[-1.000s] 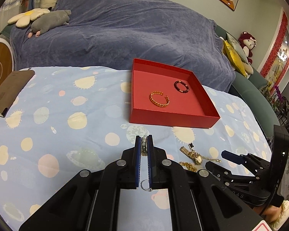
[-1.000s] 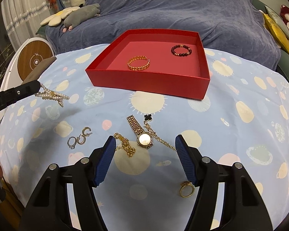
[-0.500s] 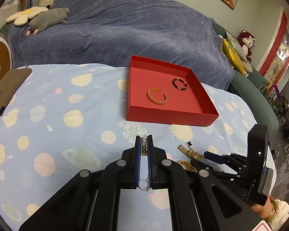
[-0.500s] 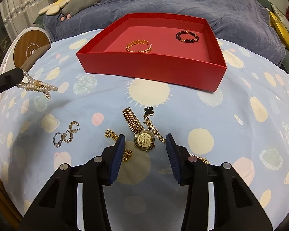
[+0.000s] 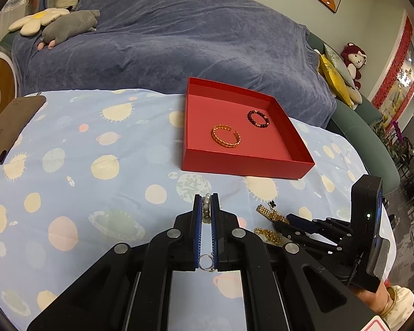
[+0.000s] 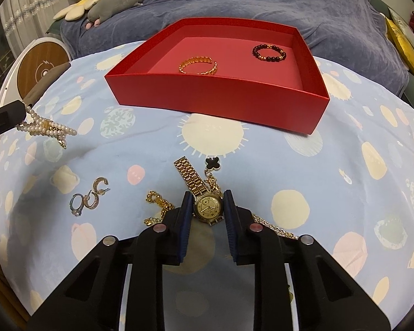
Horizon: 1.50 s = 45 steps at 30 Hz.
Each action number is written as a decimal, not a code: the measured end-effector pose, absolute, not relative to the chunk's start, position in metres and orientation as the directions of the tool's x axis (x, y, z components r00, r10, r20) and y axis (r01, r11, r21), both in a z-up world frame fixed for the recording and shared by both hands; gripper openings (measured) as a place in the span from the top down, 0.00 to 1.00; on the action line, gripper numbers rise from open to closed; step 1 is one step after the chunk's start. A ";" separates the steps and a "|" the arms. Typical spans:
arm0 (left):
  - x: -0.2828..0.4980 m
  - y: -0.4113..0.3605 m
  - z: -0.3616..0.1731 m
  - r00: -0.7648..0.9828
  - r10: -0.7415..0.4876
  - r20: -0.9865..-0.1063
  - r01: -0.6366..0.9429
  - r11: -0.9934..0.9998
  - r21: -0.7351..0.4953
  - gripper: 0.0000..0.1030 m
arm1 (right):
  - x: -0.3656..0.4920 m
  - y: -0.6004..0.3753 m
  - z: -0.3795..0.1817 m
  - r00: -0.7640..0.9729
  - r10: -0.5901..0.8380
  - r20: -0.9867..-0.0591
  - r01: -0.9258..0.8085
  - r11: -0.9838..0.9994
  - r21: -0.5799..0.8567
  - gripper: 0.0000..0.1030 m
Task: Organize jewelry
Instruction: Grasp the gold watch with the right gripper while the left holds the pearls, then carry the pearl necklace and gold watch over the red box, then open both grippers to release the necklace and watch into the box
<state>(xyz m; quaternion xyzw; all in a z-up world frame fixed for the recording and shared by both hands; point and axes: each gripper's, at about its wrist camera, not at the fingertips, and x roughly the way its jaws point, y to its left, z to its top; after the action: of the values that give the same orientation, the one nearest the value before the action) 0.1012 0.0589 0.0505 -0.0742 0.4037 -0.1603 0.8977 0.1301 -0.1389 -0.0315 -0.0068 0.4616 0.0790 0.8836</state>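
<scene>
The left gripper (image 5: pixel 206 207) is pinching a pearl strand (image 6: pixel 45 128) between closed fingers (image 5: pixel 197 215) and holding it above the tablecloth, well to the left of the red tray (image 6: pixel 220 102); the strand is dangling free in the right wrist view. The right gripper (image 6: pixel 205 209) is sitting low over the cloth with its fingers (image 6: pixel 186 215) straddling the gold watch (image 6: pixel 208 207) — narrowly parted, the pads just beside the case, though whether they are touching it I cannot tell.

The tray's near wall is standing between both grippers and its floor, where a gold bangle (image 6: pixel 198 65) and a dark bead bracelet (image 6: pixel 269 52) are lying well apart, leaving bare red floor around them. Bare cloth is lying between the watch and the tray's near wall.

On the surface (image 5: pixel 77 171), which is wearing a pale blue cloth with planet prints, a black clover pendant (image 6: pixel 213 164) is lying beside the watch's band, a gold chain (image 6: pixel 158 207) is lying just left of the right fingers, and silver earrings (image 6: pixel 89 195) are lying farther left. A brown notebook (image 5: pixel 11 127) is resting at the far left edge. Behind — a sofa under a blue throw (image 5: pixel 179 38), carrying plush toys.
</scene>
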 end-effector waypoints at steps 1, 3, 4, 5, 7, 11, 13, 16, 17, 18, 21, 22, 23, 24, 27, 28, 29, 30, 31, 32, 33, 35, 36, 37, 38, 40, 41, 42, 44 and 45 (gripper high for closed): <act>0.101 0.059 0.051 0.622 -0.349 -0.701 0.228 0.937 -0.265 0.97 | 0.129 -0.139 -0.029 0.566 0.141 -0.812 -0.146 0.987 0.069 0.79; 0.102 0.059 0.051 0.624 -0.350 -0.698 0.228 0.937 -0.266 0.97 | 0.127 -0.142 -0.019 0.574 0.175 -0.800 -0.148 0.983 0.108 0.79; 0.102 0.057 0.052 0.627 -0.349 -0.696 0.228 0.937 -0.264 0.97 | 0.126 -0.143 -0.014 0.578 0.191 -0.793 -0.151 0.980 0.127 0.79; 0.103 0.057 0.052 0.629 -0.347 -0.696 0.228 0.938 -0.262 0.97 | 0.124 -0.143 -0.007 0.585 0.202 -0.785 -0.153 0.979 0.137 0.79; 0.108 0.054 0.057 0.632 -0.340 -0.696 0.225 0.940 -0.255 0.97 | 0.122 -0.144 0.008 0.603 0.213 -0.768 -0.166 0.976 0.140 0.79; 0.126 0.045 0.076 0.653 -0.335 -0.679 0.219 0.942 -0.254 0.97 | 0.131 -0.150 0.040 0.634 0.229 -0.739 -0.182 0.972 0.146 0.79; 0.139 0.038 0.086 0.661 -0.338 -0.670 0.229 0.941 -0.249 0.97 | 0.144 -0.159 0.051 0.645 0.221 -0.731 -0.169 0.975 0.146 0.79; 0.164 0.021 0.099 0.687 -0.310 -0.657 0.241 0.951 -0.196 0.97 | 0.171 -0.172 0.063 0.668 0.201 -0.717 -0.141 0.980 0.143 0.79; 0.174 0.016 0.102 0.693 -0.310 -0.651 0.244 0.950 -0.193 0.97 | 0.181 -0.177 0.065 0.674 0.193 -0.713 -0.131 0.981 0.143 0.79; 0.184 0.013 0.104 0.696 -0.310 -0.648 0.245 0.951 -0.191 0.97 | 0.191 -0.181 0.067 0.676 0.192 -0.711 -0.121 0.981 0.149 0.79; 0.219 -0.002 0.106 0.700 -0.314 -0.642 0.247 0.949 -0.195 0.97 | 0.222 -0.191 0.066 0.683 0.179 -0.708 -0.096 0.983 0.156 0.79; 0.230 -0.004 0.106 0.701 -0.311 -0.642 0.244 0.950 -0.194 0.97 | 0.230 -0.191 0.065 0.687 0.167 -0.708 -0.093 0.985 0.143 0.79; 0.240 -0.009 0.104 0.702 -0.309 -0.641 0.241 0.951 -0.194 0.97 | 0.238 -0.191 0.064 0.689 0.157 -0.708 -0.089 0.987 0.132 0.79; 0.251 -0.014 0.101 0.702 -0.304 -0.644 0.238 0.952 -0.190 0.97 | 0.245 -0.192 0.061 0.688 0.151 -0.709 -0.085 0.988 0.128 0.79; 0.277 -0.023 0.091 0.698 -0.285 -0.657 0.226 0.958 -0.175 0.97 | 0.267 -0.195 0.050 0.680 0.150 -0.718 -0.070 0.988 0.140 0.79; 0.285 -0.025 0.086 0.695 -0.281 -0.661 0.220 0.959 -0.177 0.97 | 0.274 -0.196 0.046 0.678 0.147 -0.721 -0.065 0.988 0.140 0.79; 0.292 -0.026 0.082 0.692 -0.276 -0.667 0.213 0.961 -0.177 0.97 | 0.278 -0.196 0.042 0.675 0.146 -0.723 -0.062 0.988 0.142 0.79; 0.298 -0.027 0.077 0.688 -0.271 -0.673 0.205 0.962 -0.178 0.97 | 0.282 -0.196 0.038 0.671 0.143 -0.727 -0.057 0.988 0.142 0.79; 0.305 -0.027 0.072 0.683 -0.268 -0.679 0.200 0.963 -0.179 0.97 | 0.286 -0.196 0.034 0.668 0.138 -0.732 -0.052 0.989 0.138 0.79; 0.310 -0.028 0.067 0.680 -0.260 -0.686 0.194 0.965 -0.174 0.97 | 0.290 -0.196 0.030 0.665 0.132 -0.735 -0.049 0.990 0.133 0.79; 0.315 -0.028 0.062 0.678 -0.253 -0.690 0.188 0.967 -0.170 0.96 | 0.293 -0.195 0.026 0.660 0.128 -0.740 -0.047 0.991 0.129 0.79; 0.324 -0.027 0.053 0.665 -0.252 -0.703 0.179 0.968 -0.178 0.96 | 0.297 -0.194 0.019 0.650 0.128 -0.749 -0.050 0.991 0.127 0.79; 0.328 -0.025 0.049 0.657 -0.251 -0.711 0.167 0.968 -0.187 0.95 | 0.298 -0.194 0.017 0.646 0.126 -0.753 -0.049 0.991 0.123 0.78; 0.330 -0.023 0.046 0.658 -0.243 -0.713 0.149 0.970 -0.193 0.94 | 0.298 -0.194 0.015 0.645 0.124 -0.754 -0.051 0.992 0.119 0.78; 0.332 -0.021 0.044 0.660 -0.248 -0.709 0.145 0.968 -0.203 0.92 | 0.297 -0.194 0.015 0.651 0.117 -0.750 -0.049 0.992 0.113 0.78; 0.333 -0.019 0.042 0.662 -0.239 -0.710 0.137 0.970 -0.199 0.90 | 0.294 -0.195 0.016 0.654 0.116 -0.748 -0.051 0.993 0.110 0.77; 0.334 -0.019 0.042 0.662 -0.237 -0.711 0.137 0.971 -0.197 0.87 | 0.292 -0.196 0.017 0.658 0.115 -0.745 -0.049 0.993 0.110 0.76; 0.333 -0.018 0.043 0.664 -0.232 -0.711 0.136 0.972 -0.191 0.83 | 0.290 -0.197 0.019 0.660 0.115 -0.742 -0.048 0.993 0.112 0.74; 0.329 -0.016 0.044 0.667 -0.229 -0.709 0.138 0.973 -0.184 0.82 | 0.283 -0.200 0.023 0.667 0.118 -0.736 -0.046 0.992 0.117 0.70; 0.326 -0.015 0.046 0.667 -0.225 -0.710 0.139 0.974 -0.179 0.82 | 0.280 -0.201 0.025 0.669 0.120 -0.734 -0.046 0.992 0.120 0.70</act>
<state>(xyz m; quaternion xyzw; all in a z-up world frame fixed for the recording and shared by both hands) 0.3256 -0.0151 0.0456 -0.0547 0.3955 -0.0999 0.9114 0.2799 -0.2013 0.0250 0.0457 0.4044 0.0455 0.9123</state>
